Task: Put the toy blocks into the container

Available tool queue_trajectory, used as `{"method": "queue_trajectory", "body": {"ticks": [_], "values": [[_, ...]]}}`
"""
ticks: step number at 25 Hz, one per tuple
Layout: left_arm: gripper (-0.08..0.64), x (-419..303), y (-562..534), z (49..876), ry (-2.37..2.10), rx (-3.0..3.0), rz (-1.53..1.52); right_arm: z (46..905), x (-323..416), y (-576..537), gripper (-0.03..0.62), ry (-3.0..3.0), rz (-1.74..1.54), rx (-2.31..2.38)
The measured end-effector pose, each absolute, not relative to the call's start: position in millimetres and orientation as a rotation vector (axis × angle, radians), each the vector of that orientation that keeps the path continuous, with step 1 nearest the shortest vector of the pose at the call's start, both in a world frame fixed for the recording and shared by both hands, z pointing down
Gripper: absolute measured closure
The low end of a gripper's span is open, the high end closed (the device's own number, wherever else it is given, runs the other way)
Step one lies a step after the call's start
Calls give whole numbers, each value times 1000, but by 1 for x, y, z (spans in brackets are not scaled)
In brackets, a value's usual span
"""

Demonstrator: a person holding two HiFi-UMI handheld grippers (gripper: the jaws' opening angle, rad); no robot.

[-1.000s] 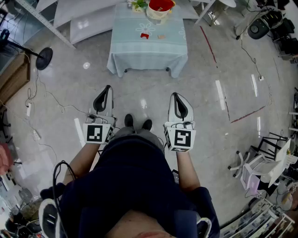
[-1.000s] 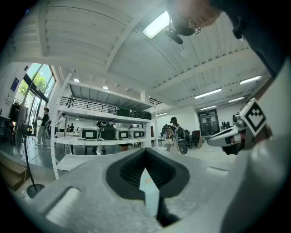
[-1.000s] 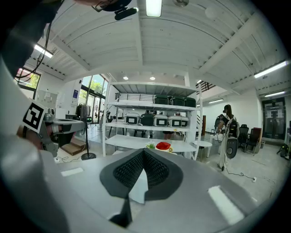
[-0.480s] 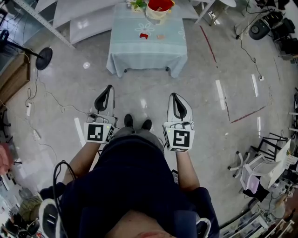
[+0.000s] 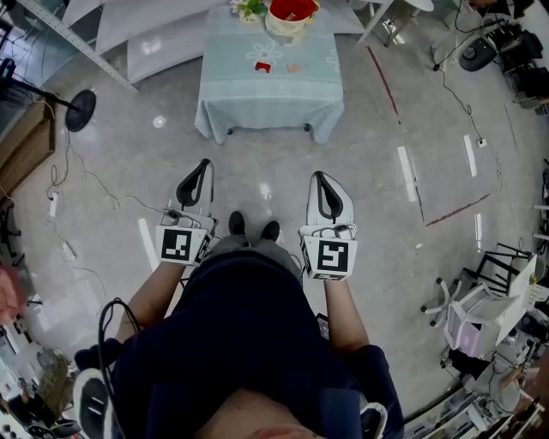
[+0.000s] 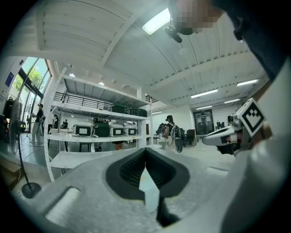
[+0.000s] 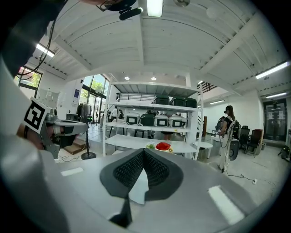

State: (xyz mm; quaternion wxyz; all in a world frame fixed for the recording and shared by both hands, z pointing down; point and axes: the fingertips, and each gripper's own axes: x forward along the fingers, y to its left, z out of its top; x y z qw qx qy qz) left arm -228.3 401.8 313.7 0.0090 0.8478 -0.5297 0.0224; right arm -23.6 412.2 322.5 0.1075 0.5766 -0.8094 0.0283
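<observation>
Black fan base (image 5: pixel 79 110) stands on the floor left of the table (image 5: pixel 270 103), which is covered by a pale blue-green cloth with a faint flower print. Left gripper (image 5: pixel 202 164) is in front of the table and well short of it, jaws clenched together with nothing between them. Its marker cube (image 5: pixel 180 246) shows a black-and-white square code. On the table's far half lies a small red toy block (image 5: pixel 263 67), with a smaller peach toy block (image 5: pixel 295 68) near it on the right, the two apart. Both lie on the cloth outside the container (image 5: pixel 290 17). The container is round with a cream wall and red inside, and sits at the table's far edge. A green item (image 5: pixel 253 9) is just left of it, maybe a plant or toy, too small to tell. Right gripper (image 5: pixel 318 176) is also in front of the table and well short of it, jaws pressed shut and empty. Its marker cube (image 5: pixel 329 255) carries a different black-and-white code. Beyond the table a white shelf rack (image 7: pixel 154 119) holds boxy units, print too small to read.
</observation>
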Motion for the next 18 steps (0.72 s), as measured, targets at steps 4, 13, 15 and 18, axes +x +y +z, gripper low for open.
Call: {"method": "queue_trajectory", "body": {"ticks": [4,13,15,18], "values": [[506,-210,407,320,-1634,2668,79,328,-7,418,597,-2380,92,1711],[337,-204,399,315,-1588,2699,55,325,-5,419,597,-2361,78,1700],[306,-204,397,312,-1569,2707,50,323,-7,419,597,-2362,77,1701],[192,-198,394,309,-1520,2723,21,324,-4,419,597,-2358,97,1697]]}}
